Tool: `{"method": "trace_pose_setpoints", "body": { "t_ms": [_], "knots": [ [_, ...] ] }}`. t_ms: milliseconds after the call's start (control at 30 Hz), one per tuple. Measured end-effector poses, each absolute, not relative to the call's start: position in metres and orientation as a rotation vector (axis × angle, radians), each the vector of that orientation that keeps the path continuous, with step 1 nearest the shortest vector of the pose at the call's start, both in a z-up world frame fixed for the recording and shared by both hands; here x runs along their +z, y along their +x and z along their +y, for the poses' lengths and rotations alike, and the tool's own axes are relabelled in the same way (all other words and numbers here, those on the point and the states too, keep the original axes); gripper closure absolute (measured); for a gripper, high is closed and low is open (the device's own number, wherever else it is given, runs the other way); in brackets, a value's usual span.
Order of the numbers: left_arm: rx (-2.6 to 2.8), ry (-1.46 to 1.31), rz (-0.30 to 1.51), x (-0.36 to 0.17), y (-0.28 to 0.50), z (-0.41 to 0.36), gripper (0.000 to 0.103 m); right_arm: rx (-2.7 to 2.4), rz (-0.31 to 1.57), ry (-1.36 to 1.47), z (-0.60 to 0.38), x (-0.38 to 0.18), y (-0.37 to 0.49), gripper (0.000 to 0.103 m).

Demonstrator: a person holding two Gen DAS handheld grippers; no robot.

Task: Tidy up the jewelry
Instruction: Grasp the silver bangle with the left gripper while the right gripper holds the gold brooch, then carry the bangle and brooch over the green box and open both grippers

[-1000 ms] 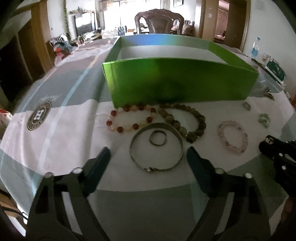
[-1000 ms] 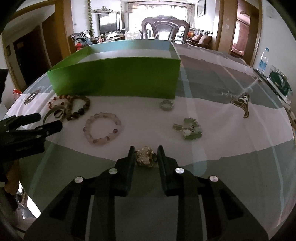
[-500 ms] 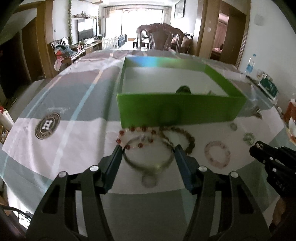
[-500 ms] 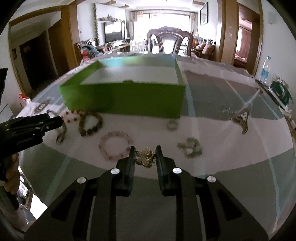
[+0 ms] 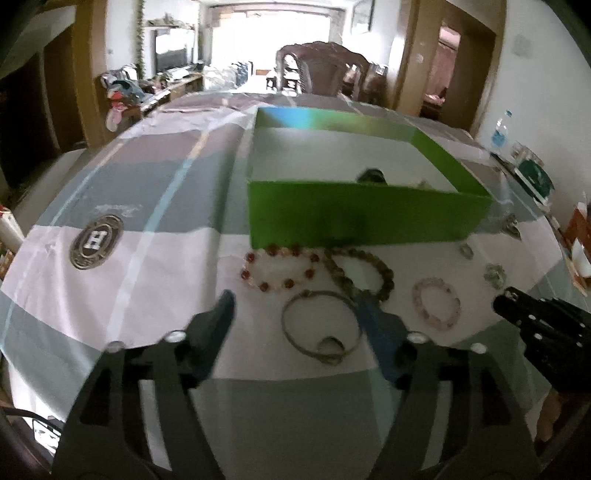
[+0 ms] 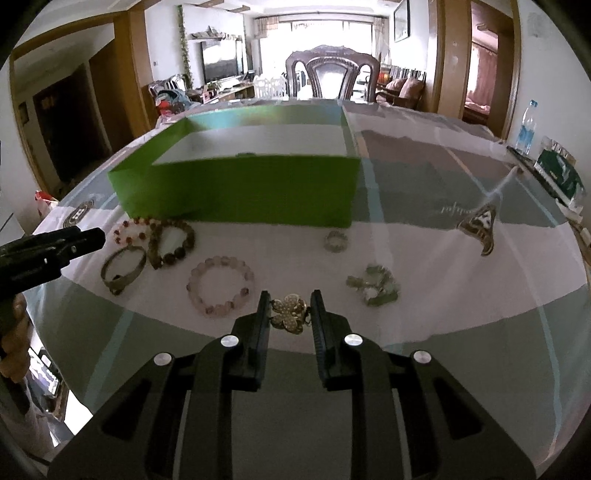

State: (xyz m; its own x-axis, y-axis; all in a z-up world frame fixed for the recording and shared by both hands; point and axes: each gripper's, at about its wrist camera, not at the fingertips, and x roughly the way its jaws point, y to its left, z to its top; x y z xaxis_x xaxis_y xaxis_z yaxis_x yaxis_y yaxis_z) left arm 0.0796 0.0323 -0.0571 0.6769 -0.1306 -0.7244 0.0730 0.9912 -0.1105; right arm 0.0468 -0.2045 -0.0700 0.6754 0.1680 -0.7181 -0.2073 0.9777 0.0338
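I'm in a home, at a dining table [image 6: 424, 173] under a patterned cloth; a carved wooden chair [image 6: 332, 75] sits at its far end, and beyond it a living room with television [image 6: 220, 62], sofa [image 6: 400, 88] and bright windows [image 6: 325, 35].

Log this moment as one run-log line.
right gripper: shut on gold flower brooch | left gripper: jaws opening over metal bangle, not gripped | green box: open

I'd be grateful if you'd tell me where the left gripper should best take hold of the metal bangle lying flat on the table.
Probably across the thin far arc of the metal bangle, from above with one finger inside the loop. It lies flat, and its near edge carries a lumpy clasp with a small ring resting there. The left gripper is opening above it, pressing nothing.
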Motion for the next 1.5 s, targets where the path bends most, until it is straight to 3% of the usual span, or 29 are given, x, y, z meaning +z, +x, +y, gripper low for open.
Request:
{"method": "trace_pose_setpoints", "body": {
  "t_ms": [267, 367, 400, 1033, 1267, 1500],
  "knots": [
    [-0.144, 0.003, 0.906, -0.088, 0.091, 0.007, 0.021, 0.211, 0.842, -0.050, -0.204, -0.084, 0.049, 0.081],
    [-0.108, 0.047, 0.905, -0.094, 0.091, 0.003, 0.041, 0.213, 0.846, -0.047, -0.205, -0.086, 0.049, 0.081],
    [-0.119, 0.041, 0.905, -0.093, 0.090, 0.004, 0.042, 0.213, 0.846, -0.047, -0.205, -0.086, 0.049, 0.081],
    [-0.129, 0.007, 0.798, -0.046, 0.075, 0.013, 0.042, 0.219, 0.759, -0.014, -0.218, -0.049, 0.048, 0.081],
    [-0.133, -0.002, 0.702, 0.009, 0.116, 0.014, 0.042, 0.271, 0.625, -0.065, -0.191, 0.012, 0.092, 0.081],
    [-0.103, 0.007, 0.743, 0.009, 0.184, 0.006, 0.042, 0.251, 0.691, -0.060, -0.164, 0.000, 0.174, 0.081]
  ]
}}
